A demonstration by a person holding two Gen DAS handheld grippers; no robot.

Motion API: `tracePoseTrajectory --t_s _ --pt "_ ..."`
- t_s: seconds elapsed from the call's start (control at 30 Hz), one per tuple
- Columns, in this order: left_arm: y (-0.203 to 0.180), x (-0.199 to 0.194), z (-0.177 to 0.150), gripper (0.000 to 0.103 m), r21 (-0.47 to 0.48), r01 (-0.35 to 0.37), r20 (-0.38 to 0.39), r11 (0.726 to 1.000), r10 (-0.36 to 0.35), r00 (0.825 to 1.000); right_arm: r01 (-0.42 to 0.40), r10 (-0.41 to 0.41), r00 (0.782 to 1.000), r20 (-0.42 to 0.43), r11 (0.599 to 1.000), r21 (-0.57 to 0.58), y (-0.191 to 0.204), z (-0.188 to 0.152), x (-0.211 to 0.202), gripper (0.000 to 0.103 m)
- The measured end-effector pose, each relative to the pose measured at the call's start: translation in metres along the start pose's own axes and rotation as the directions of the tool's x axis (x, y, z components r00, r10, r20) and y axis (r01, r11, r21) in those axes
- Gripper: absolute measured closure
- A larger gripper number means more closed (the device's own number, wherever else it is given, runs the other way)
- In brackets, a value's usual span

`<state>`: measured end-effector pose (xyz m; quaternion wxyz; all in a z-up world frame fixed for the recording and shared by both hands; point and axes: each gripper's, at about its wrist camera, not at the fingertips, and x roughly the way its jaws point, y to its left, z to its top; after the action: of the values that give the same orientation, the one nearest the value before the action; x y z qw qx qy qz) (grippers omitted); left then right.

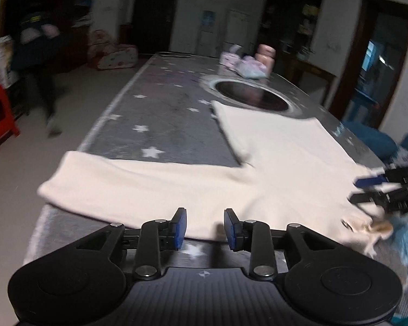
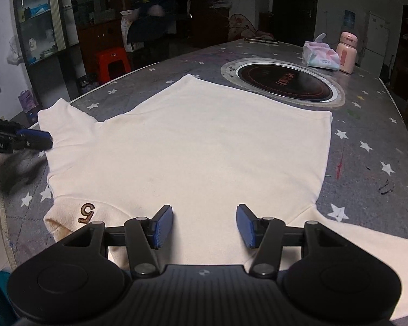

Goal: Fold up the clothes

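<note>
A cream sweatshirt (image 2: 204, 141) lies flat on the star-patterned table (image 2: 367, 146), its collar with a brown "5" mark (image 2: 86, 213) at the near left. My right gripper (image 2: 204, 224) is open just above the garment's near edge. In the left wrist view the sweatshirt (image 1: 272, 157) spreads with one sleeve (image 1: 117, 179) stretched left. My left gripper (image 1: 205, 226) is open over the sleeve's near edge. It also shows in the right wrist view (image 2: 35, 138) beside the left sleeve. The right gripper shows in the left wrist view (image 1: 367, 190) at the collar side.
A round induction hob (image 2: 283, 82) is set in the table beyond the garment. A tissue pack (image 2: 322, 58) and a pink bottle (image 2: 346, 53) stand at the far end. A red stool (image 2: 113, 63) and shelves stand beyond the left edge. Blue cloth (image 1: 367, 138) lies off the table's side.
</note>
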<state>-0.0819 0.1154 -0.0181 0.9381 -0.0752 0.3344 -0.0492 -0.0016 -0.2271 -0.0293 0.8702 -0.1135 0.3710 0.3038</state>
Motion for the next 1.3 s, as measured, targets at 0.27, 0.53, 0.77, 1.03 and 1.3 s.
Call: tracePoseTrajectory --t_s 0.27,0.53,0.77,1.03,1.3 --pt "0.052 -0.001 0.013 0.062 -0.194 -0.301 0.002 0.934 0.307 0.952 -0.005 0.005 1.0 -0.001 1.0 -0.002 0.0 0.001 0.0 0.047" --pt "0.083 0.014 0.02 0.057 -0.283 -0.372 -0.035 0.884 0.378 0.925 -0.012 0.012 1.0 0.003 1.0 -0.003 0.002 0.003 0.001 0.047" --pt "0.091 0.013 0.022 0.094 -0.307 -0.378 -0.011 0.874 0.393 0.919 -0.013 0.013 1.0 0.004 1.0 -0.005 0.003 0.003 0.0 0.047" --pt "0.088 0.004 0.034 0.097 -0.328 -0.333 0.048 0.884 0.367 0.929 -0.02 0.02 1.0 0.014 1.0 -0.003 0.005 0.004 -0.001 0.047" --pt "0.037 -0.012 0.073 0.098 -0.273 -0.111 0.193 0.955 0.168 0.967 -0.024 0.023 0.999 0.031 0.999 0.026 0.001 0.006 -0.005 0.047"
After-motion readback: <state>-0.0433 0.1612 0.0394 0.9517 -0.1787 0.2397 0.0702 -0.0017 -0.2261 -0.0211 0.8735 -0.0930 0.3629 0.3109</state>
